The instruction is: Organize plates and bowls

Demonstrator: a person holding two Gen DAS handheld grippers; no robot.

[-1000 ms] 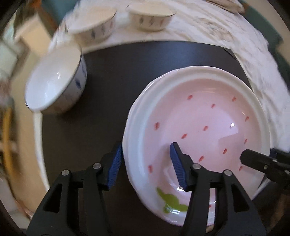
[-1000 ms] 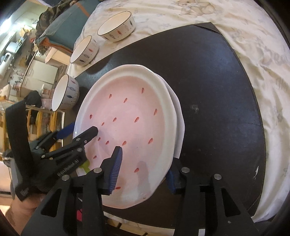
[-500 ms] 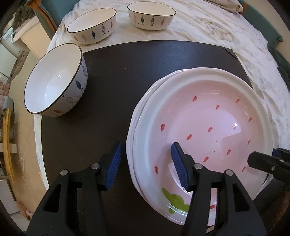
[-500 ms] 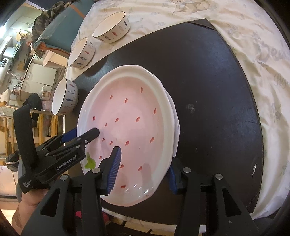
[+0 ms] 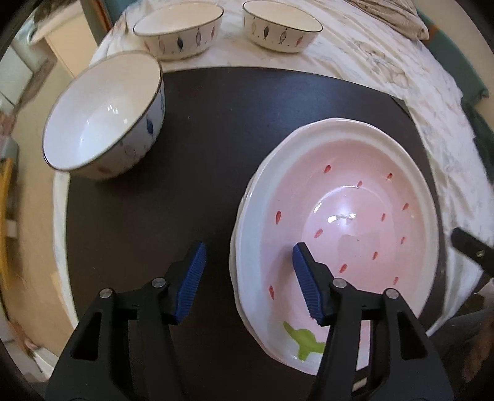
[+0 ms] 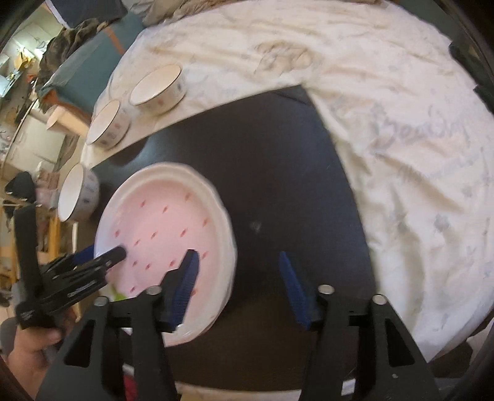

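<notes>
A pink plate with red flecks (image 5: 349, 216) lies stacked on a white plate (image 5: 239, 246) on the black mat (image 5: 216, 129); it also shows in the right wrist view (image 6: 166, 228). My left gripper (image 5: 247, 262) is open and straddles the stack's left rim without gripping it. My right gripper (image 6: 237, 271) is open, lifted over the stack's right rim. A large white fish-pattern bowl (image 5: 102, 114) stands on the mat at the left. Two smaller fish bowls (image 5: 179, 29) (image 5: 282, 26) stand on the cloth behind.
A pale printed cloth (image 6: 386, 108) covers the table around the mat. The large bowl (image 6: 77, 197) and the two small bowls (image 6: 157, 86) (image 6: 108, 126) also show in the right wrist view. Furniture and clutter lie beyond the table's left edge.
The pink plate has been set down onto the white plate. Both grippers have let go of it, opened and drawn back; the right one has lifted away to the right.
</notes>
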